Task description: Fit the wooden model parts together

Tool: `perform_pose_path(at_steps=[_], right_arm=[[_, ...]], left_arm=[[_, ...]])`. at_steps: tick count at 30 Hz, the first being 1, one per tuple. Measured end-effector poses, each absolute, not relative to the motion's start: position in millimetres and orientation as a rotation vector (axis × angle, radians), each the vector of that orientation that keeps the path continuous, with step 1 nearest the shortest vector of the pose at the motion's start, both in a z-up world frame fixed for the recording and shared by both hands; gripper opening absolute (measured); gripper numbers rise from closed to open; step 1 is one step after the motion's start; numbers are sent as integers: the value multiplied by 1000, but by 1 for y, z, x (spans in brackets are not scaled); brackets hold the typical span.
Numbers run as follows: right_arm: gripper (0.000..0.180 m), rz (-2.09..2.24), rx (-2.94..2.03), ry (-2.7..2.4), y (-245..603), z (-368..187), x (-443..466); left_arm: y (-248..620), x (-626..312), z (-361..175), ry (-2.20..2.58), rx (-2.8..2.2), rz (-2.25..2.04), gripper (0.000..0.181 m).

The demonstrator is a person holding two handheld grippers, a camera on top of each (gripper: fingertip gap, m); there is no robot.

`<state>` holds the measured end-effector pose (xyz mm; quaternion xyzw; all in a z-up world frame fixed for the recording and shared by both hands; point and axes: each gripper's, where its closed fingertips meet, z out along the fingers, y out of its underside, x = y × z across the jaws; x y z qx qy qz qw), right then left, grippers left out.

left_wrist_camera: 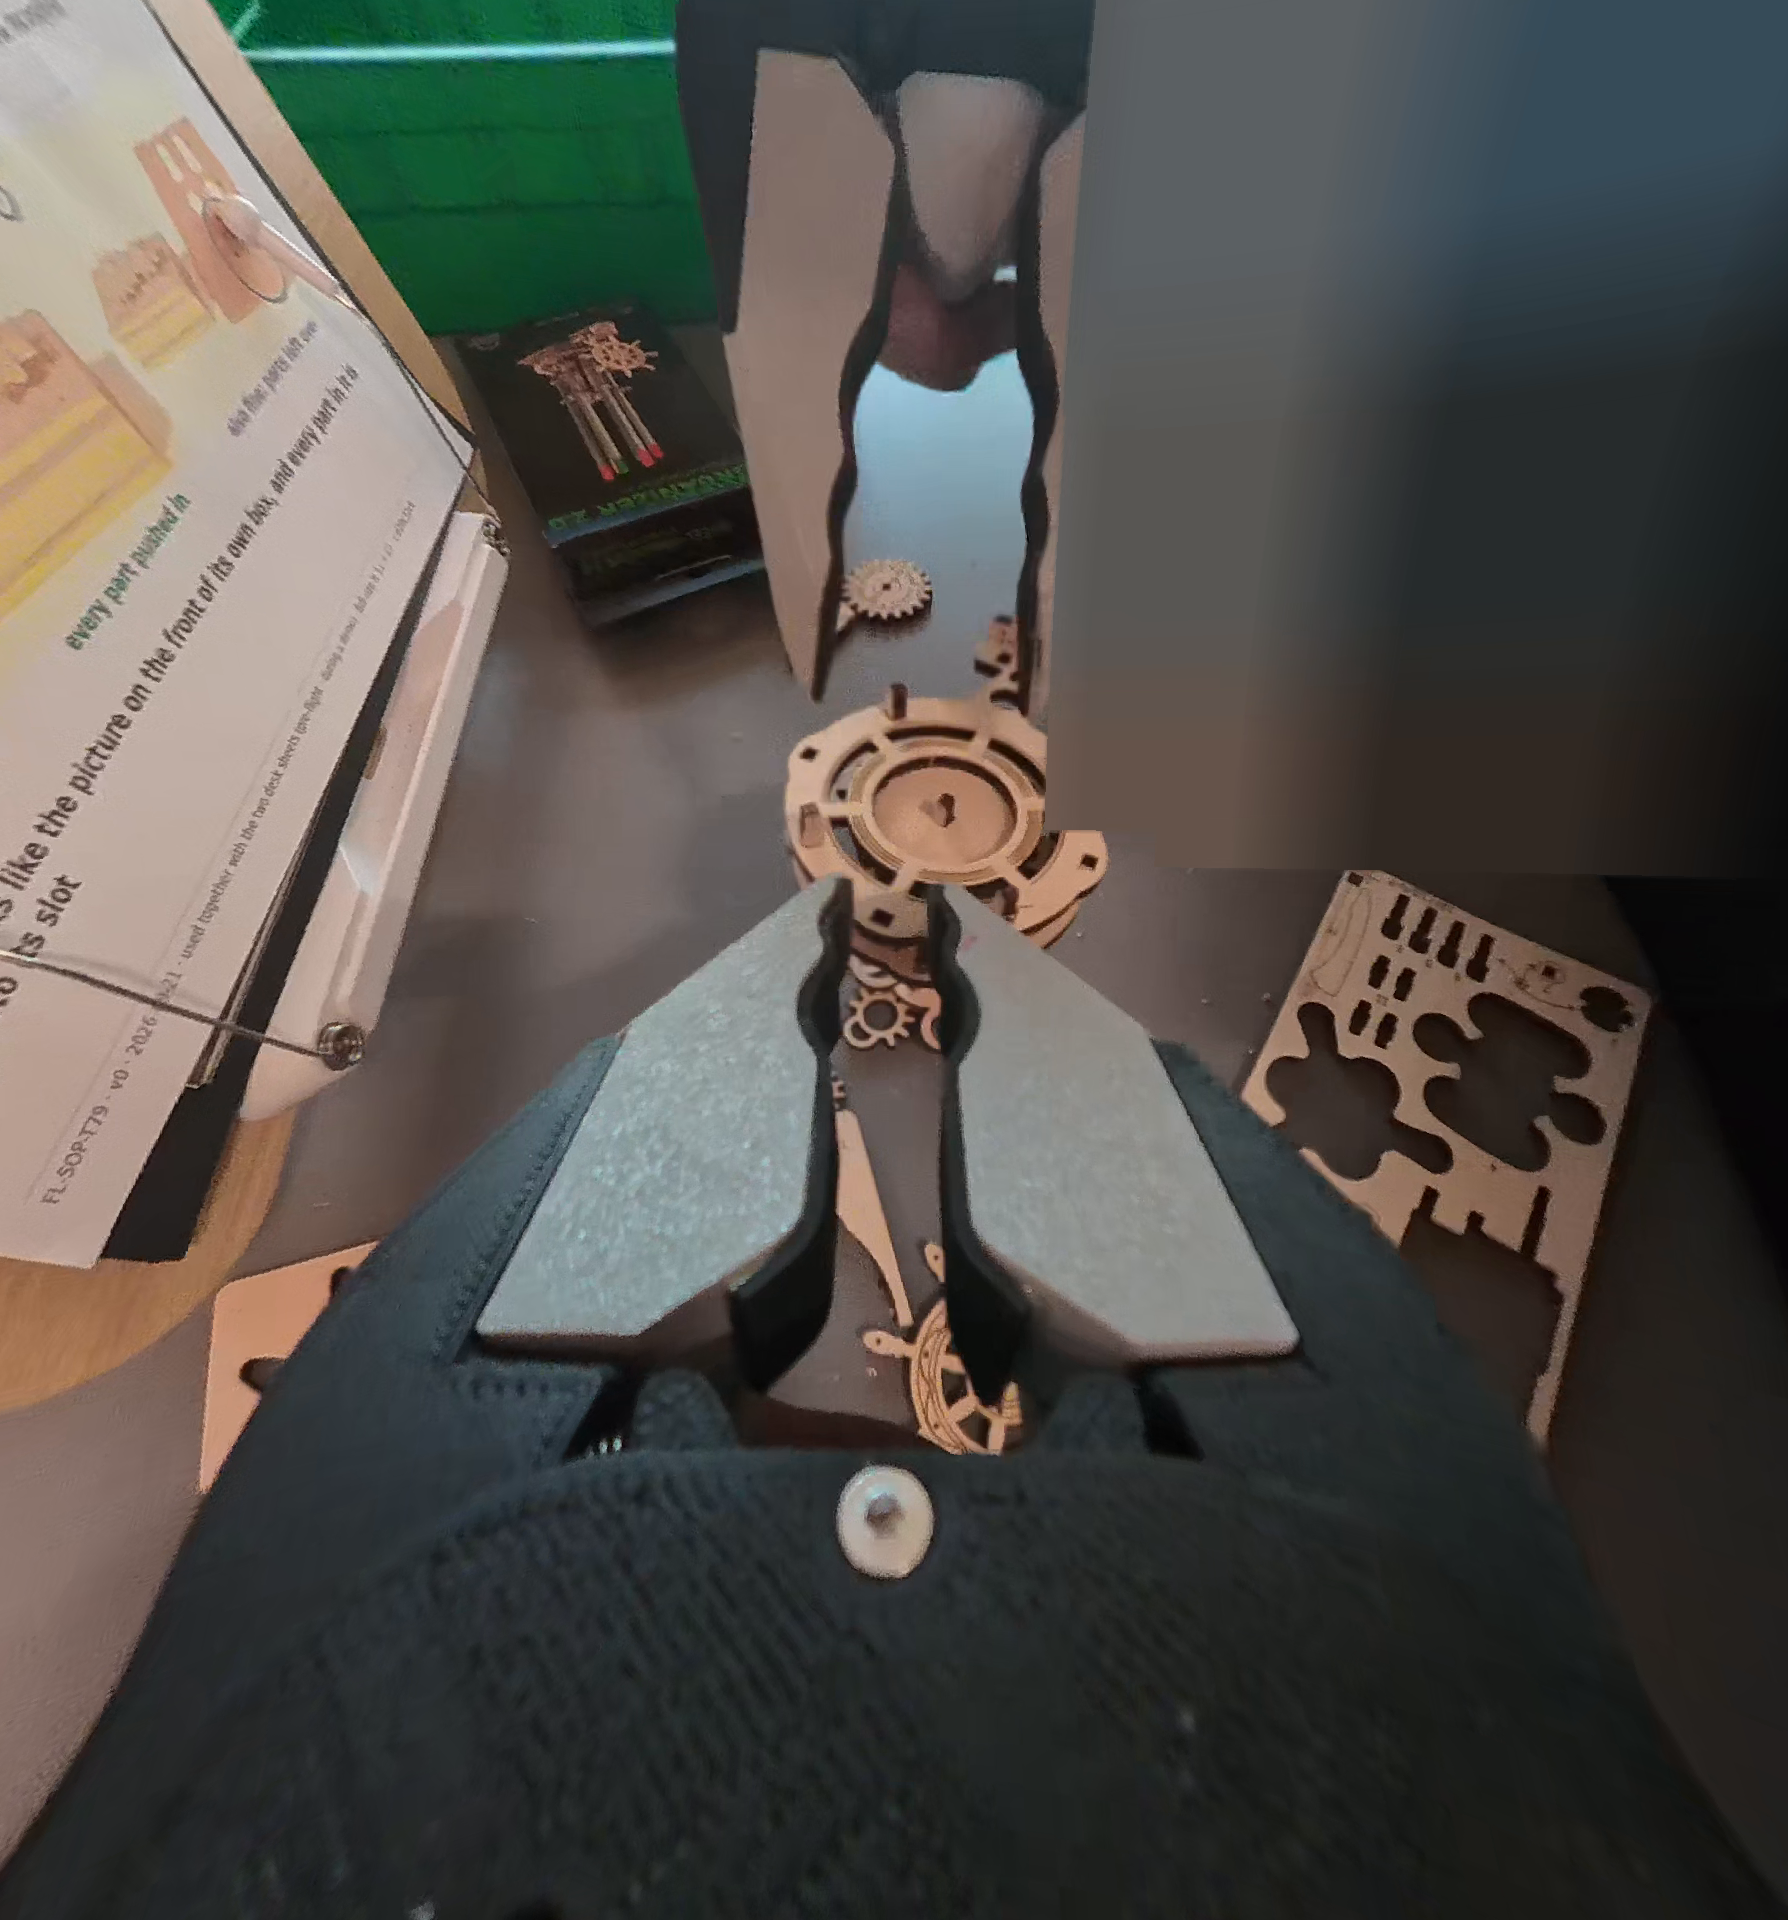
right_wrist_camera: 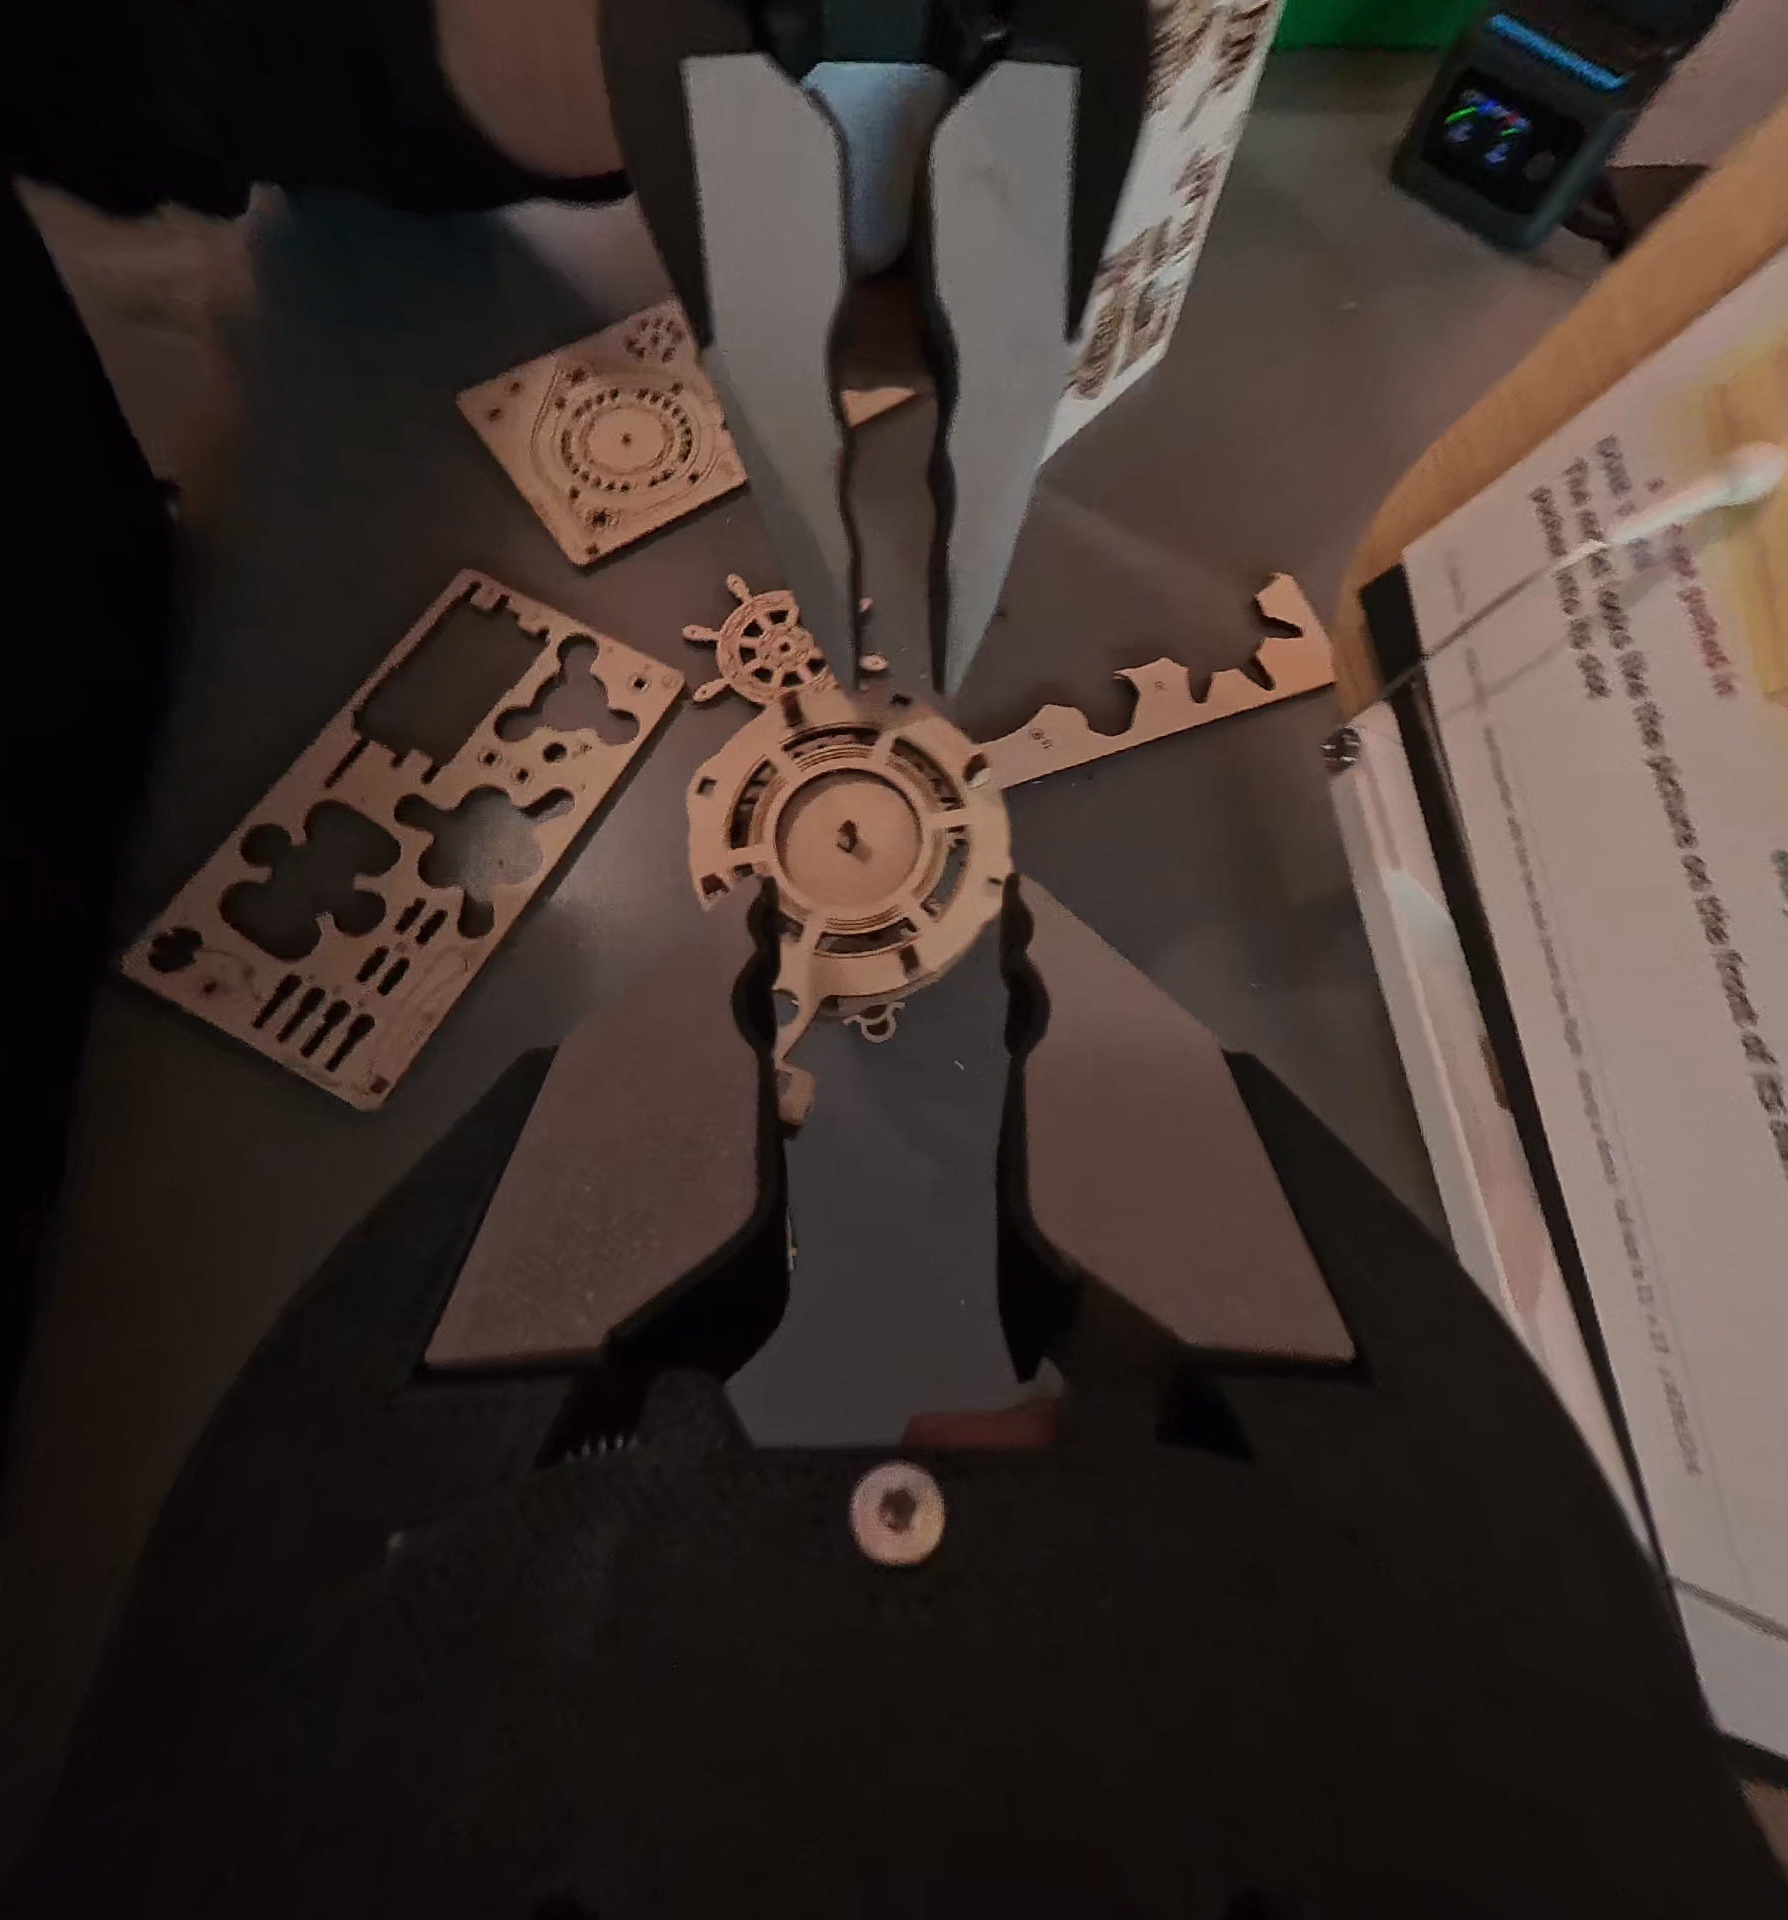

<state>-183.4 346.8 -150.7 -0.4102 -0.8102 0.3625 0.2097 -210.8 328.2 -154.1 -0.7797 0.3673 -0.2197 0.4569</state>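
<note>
A round layered wooden assembly (left_wrist_camera: 931, 810) lies on the dark table, and it also shows in the right wrist view (right_wrist_camera: 848, 831). My left gripper (left_wrist_camera: 887, 899) has its jaws a narrow gap apart, tips at one edge of the assembly, with nothing seen clamped. It enters from the top in the right wrist view (right_wrist_camera: 900, 675). My right gripper (right_wrist_camera: 890, 899) is open, its fingers on either side of the assembly's opposite edge, and it faces me in the left wrist view (left_wrist_camera: 926, 681). A ship's wheel piece (right_wrist_camera: 770, 649) lies beside the assembly, under my left gripper (left_wrist_camera: 957, 1382).
A cut-out wooden sheet (right_wrist_camera: 350, 883) and a square patterned sheet (right_wrist_camera: 604, 442) lie to one side. A leftover strip (right_wrist_camera: 1181, 686) lies on the other. A small gear (left_wrist_camera: 885, 592), a black box (left_wrist_camera: 641, 468), an instruction sheet on a stand (left_wrist_camera: 142, 623) and a green bin (left_wrist_camera: 516, 156) surround the work. One gripper's finger ends stand about 4 cm off the other's.
</note>
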Motion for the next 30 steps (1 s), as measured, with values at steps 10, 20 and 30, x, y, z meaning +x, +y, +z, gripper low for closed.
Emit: perform_pose_path(at_steps=[10,20,30], right_arm=[[71,1316,-1418,-1502,416,-68,-123],[77,1309,-1527,-1249,386,-163,-50],[94,1249,-1351,-1505,362,-146,-103]], left_arm=[[305,-244,-51,359,-1682,-781,54],[225,-256,-196,183,-2076,-374,66],[276,-213,-179,385,-2020,-204,64]])
